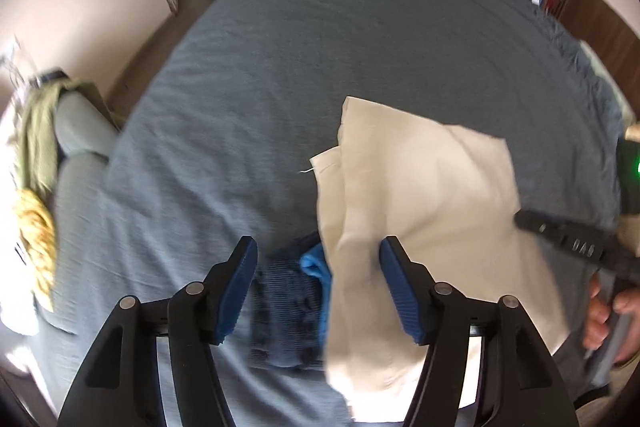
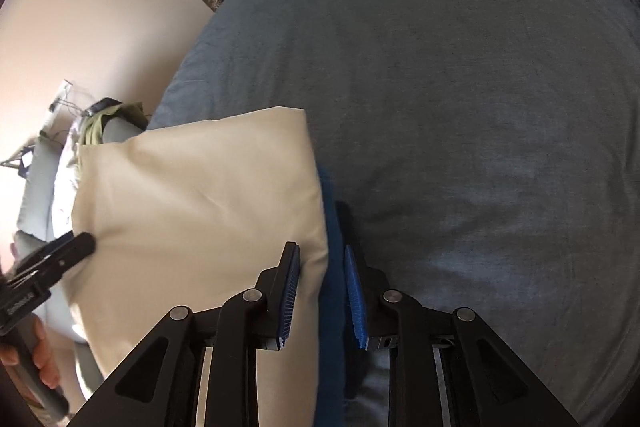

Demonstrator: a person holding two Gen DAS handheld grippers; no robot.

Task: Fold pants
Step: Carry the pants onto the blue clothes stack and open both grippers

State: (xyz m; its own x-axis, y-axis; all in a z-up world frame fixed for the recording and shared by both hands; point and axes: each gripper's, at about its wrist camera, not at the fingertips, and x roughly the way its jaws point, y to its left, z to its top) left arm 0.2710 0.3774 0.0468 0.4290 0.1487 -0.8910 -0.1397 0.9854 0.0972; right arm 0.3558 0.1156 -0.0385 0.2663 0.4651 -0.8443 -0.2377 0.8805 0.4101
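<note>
On the near part of the bed (image 1: 360, 39), the cream pants (image 1: 420, 195) are seen lying in a loosely folded stack, partly over a darker blue garment (image 1: 288, 307) that shows at their near edge. The cloth is judged light, thin and limp: it can be expected to drape and crease readily, to slide a little on the sheet, and to keep no shape unless it is laid flat. A hold is best taken at a folded edge or a corner, where several layers can be pinched together, rather than in the slack middle. The left hand-held gripper (image 1: 318, 291) is spread wide, one pad over the cream cloth and the other beyond the blue garment, and nothing is pressed between them. The right hand-held gripper (image 2: 322, 297) stands narrowly apart at the right edge of the pants, the cloth's border lying between the pads without being clamped. Ample bare sheet is left beyond and to the right for spreading or turning the stack, whereas on the left the bed's edge and a couch (image 1: 80, 147) heaped with clothes are close.
</note>
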